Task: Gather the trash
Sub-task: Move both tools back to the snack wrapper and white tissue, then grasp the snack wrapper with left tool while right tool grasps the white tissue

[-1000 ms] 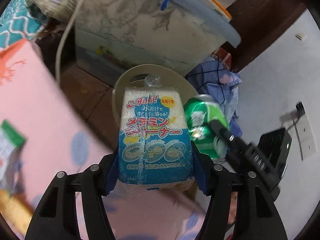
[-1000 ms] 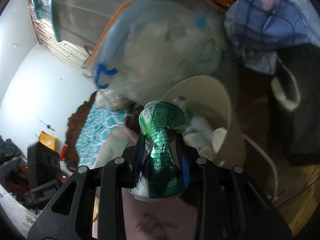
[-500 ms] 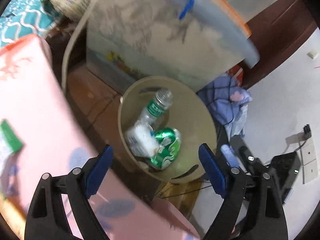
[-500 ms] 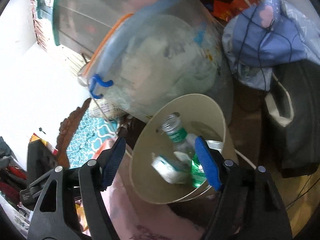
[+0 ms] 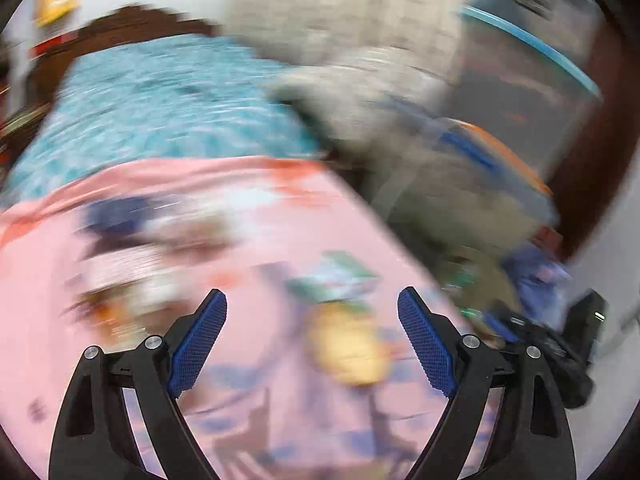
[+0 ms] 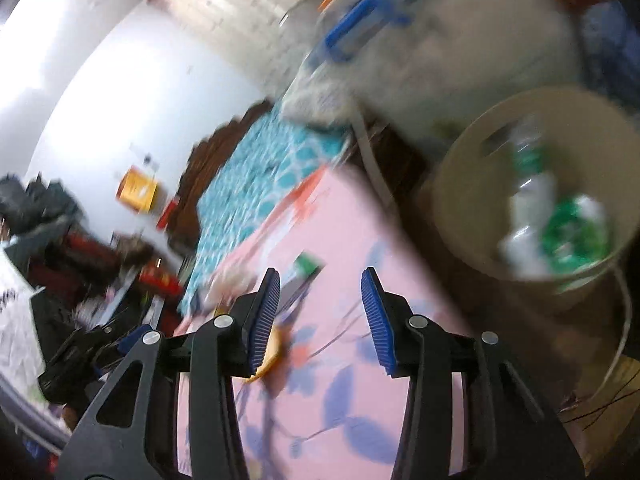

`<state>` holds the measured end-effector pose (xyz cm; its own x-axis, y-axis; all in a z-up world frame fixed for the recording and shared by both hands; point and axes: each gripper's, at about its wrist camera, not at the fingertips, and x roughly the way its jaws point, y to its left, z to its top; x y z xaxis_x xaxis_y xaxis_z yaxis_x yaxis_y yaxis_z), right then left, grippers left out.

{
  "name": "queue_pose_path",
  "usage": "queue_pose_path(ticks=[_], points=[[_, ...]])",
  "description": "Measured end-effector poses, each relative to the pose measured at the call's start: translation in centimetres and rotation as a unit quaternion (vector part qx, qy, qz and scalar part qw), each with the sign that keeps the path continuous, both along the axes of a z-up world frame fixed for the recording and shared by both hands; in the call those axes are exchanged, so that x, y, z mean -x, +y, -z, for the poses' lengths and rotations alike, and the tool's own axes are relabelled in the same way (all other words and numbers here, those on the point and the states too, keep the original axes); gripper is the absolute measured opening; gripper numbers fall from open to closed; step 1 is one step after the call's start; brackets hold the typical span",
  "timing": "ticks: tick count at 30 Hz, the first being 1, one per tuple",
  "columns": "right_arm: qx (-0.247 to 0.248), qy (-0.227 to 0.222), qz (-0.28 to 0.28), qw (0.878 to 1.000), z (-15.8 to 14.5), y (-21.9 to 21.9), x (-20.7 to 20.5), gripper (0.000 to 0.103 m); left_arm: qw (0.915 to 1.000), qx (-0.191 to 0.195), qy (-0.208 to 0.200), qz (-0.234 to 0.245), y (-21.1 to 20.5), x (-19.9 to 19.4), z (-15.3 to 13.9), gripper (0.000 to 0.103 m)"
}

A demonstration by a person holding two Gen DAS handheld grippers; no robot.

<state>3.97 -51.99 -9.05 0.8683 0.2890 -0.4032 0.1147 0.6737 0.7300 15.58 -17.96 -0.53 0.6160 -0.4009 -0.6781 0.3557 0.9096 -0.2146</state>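
Both views are motion-blurred. My left gripper [image 5: 312,308] is open and empty over the pink flowered sheet [image 5: 200,240]. A yellow blurred item [image 5: 348,344] and a green-and-white packet [image 5: 336,276] lie on the sheet between and just beyond its fingers. My right gripper [image 6: 320,284] is open and empty above the same sheet [image 6: 340,400]. The beige bin [image 6: 460,184] stands to its right, holding the green can [image 6: 572,232], a plastic bottle [image 6: 528,152] and a white pack [image 6: 524,208]. A green packet [image 6: 306,264] and a yellow item [image 6: 272,356] lie near the right gripper's fingers.
A teal patterned cover [image 5: 160,104] [image 6: 256,176] lies beyond the pink sheet. A large clear storage box with a blue handle [image 6: 360,28] stands behind the bin. My other gripper shows at the edge of each view, right [image 5: 560,344] and left [image 6: 80,360]. Clutter sits along the wall.
Both grippers let go of the pack and the can, which now lie in the bin. Both have since swung away from the bin toward the pink sheet, still open.
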Motion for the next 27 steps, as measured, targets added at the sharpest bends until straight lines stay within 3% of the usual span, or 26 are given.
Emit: queue_pose_path(ticks=[2, 5, 9, 15, 17, 18, 19, 23, 27], points=[[0.002, 0.006, -0.037, 0.999, -0.2, 2.6, -1.3, 0.046, 0.9983, -0.013, 0.010, -0.057, 4.0, -0.7, 1.1, 0.083], [0.031, 0.009, -0.092, 0.995, -1.0, 7.3, -3.4, 0.047, 0.9928, -0.037, 0.046, -0.104, 7.8, -1.9, 3.3, 0.084], [0.051, 0.020, -0.130, 0.990, -1.5, 11.7, -6.0, 0.050, 0.9895, -0.053, 0.082, -0.107, 8.2, -3.0, 6.3, 0.088], [0.089, 0.026, -0.182, 0.979, -2.4, 17.8, -10.6, 0.073, 0.9890, -0.055, 0.091, -0.103, 7.8, -4.3, 8.6, 0.087], [0.087, 0.032, -0.200, 0.976, -2.8, 19.9, -12.8, 0.077, 0.9883, -0.053, 0.094, -0.108, 9.0, -4.3, 9.2, 0.069], [0.082, 0.037, -0.211, 0.973, -2.8, 20.9, -14.0, 0.077, 0.9881, -0.050, 0.102, -0.103, 9.4, -4.3, 9.7, 0.050], [0.078, 0.043, -0.219, 0.972, -2.7, 21.7, -15.1, 0.077, 0.9886, -0.048, 0.101, -0.101, 10.1, -4.2, 9.9, 0.039], [0.074, 0.087, -0.239, 0.964, -1.2, 25.4, -20.1, 0.077, 0.9903, -0.025, 0.102, -0.091, 12.8, -3.5, 9.8, 0.035], [0.107, 0.110, -0.254, 0.955, 0.0, 28.7, -21.7, 0.075, 0.9894, 0.004, 0.112, -0.092, 15.2, -2.9, 9.8, 0.031]])
